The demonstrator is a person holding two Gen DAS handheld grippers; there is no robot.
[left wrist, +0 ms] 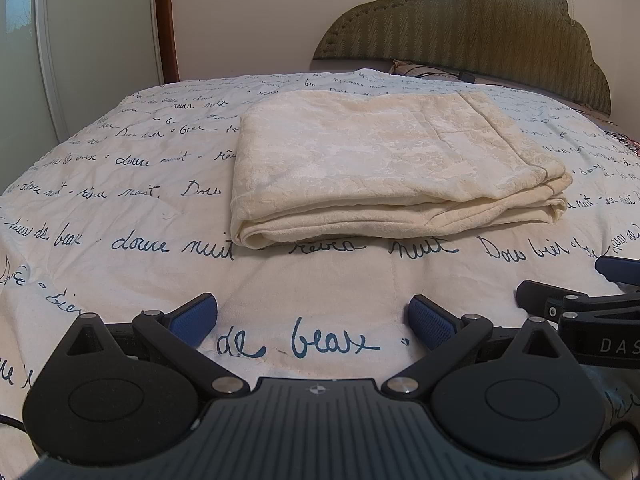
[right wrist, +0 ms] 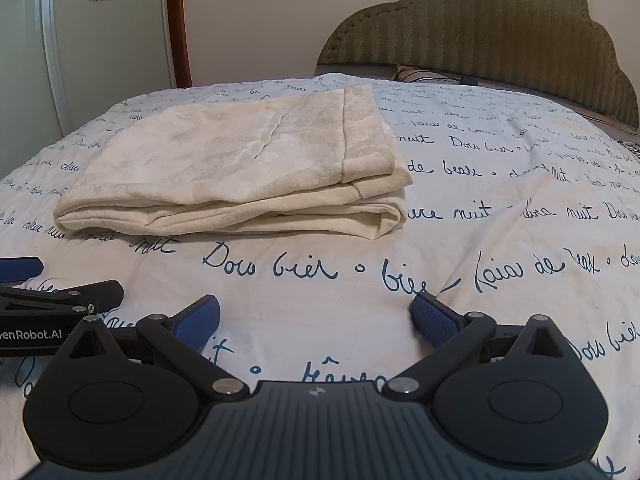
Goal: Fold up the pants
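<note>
Cream pants point(left wrist: 392, 168), folded in about 3 layers, lie on the bedspread point(left wrist: 120, 288) ahead of both grippers. Left gripper point(left wrist: 312, 320) and right gripper point(right wrist: 314, 318) spread wide, empty. Judged finished; withdraw without dragging the stack.

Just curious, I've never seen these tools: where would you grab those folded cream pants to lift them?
Probably the near right corner of the pants, coming in low from the front. The layers stack into a rounded roll there, thick enough for the open right hand-held gripper to pinch all at once.
</note>
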